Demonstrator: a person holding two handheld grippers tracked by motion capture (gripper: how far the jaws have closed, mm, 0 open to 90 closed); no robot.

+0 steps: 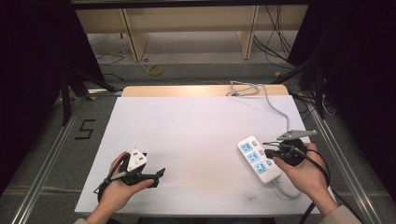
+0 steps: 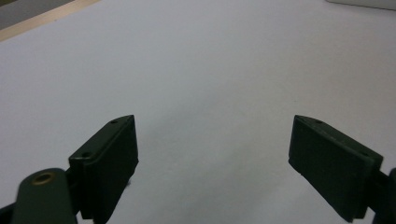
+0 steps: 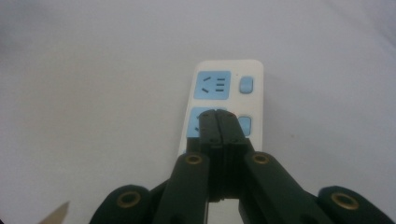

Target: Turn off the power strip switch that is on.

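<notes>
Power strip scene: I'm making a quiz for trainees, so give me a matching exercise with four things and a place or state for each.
Things:
1. left gripper
2. right gripper
3. power strip
4. grey cable

Places or states:
A. jaws shut, tips over a blue socket
B. runs toward the table's far edge
C. jaws wide apart over bare white table
D. lies flat near the table's right side

Pairs: 1-C, 2-A, 3-D, 4-B
</notes>
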